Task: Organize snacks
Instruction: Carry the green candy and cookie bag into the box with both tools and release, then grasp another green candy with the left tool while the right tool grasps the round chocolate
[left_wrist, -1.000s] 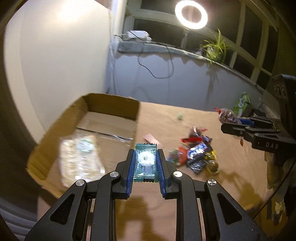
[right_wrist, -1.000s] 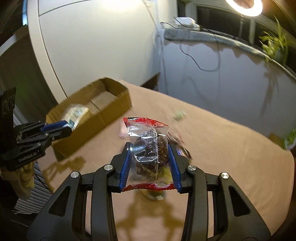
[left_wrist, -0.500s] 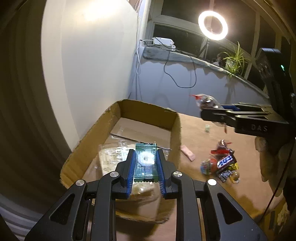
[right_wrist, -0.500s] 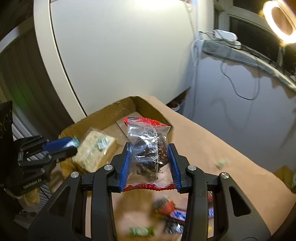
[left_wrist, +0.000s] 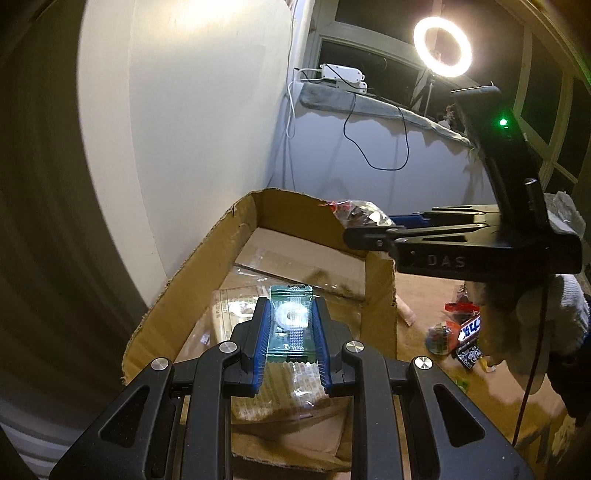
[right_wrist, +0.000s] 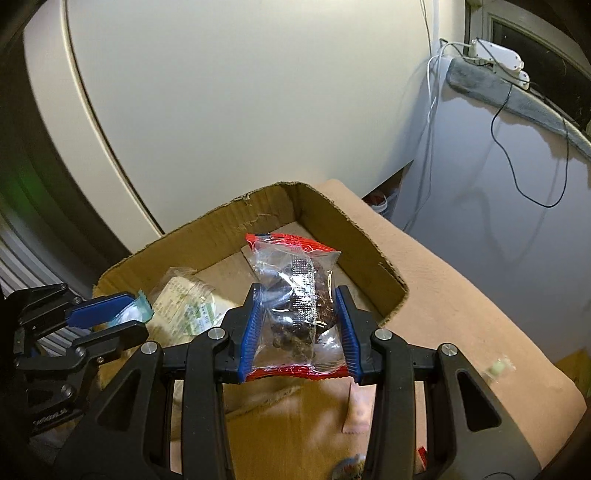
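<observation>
The small green sachet (left_wrist: 291, 325) is sitting pinched flat between the blue pads of the left gripper (left_wrist: 290, 332), which is hanging over the open cardboard box (left_wrist: 207, 254), directly above the pale cellophane-wrapped pack (left_wrist: 236, 314) lying on the box floor. The right gripper (right_wrist: 299, 325) is clamping a clear, red-edged packet of dark pieces (right_wrist: 295, 288), its pads squeezing the packet's lower half while the top is standing free over the box's near wall. Both snacks are being held above the box, likely so that each can be let go into it, and each gripper is pointing steeply down, which suits a short drop.

The left wrist view is showing what the right one is missing: the remaining heap of wrapped sweets (left_wrist: 458, 332) on the brown tabletop (left_wrist: 424, 291) beyond the box, and the gloved hand (left_wrist: 532, 325) carrying the right gripper. The right wrist view is showing the left gripper from the side, the sachet's corner poking out past its pads, and a stray green sweet (right_wrist: 496, 368) at the table's far edge.
</observation>
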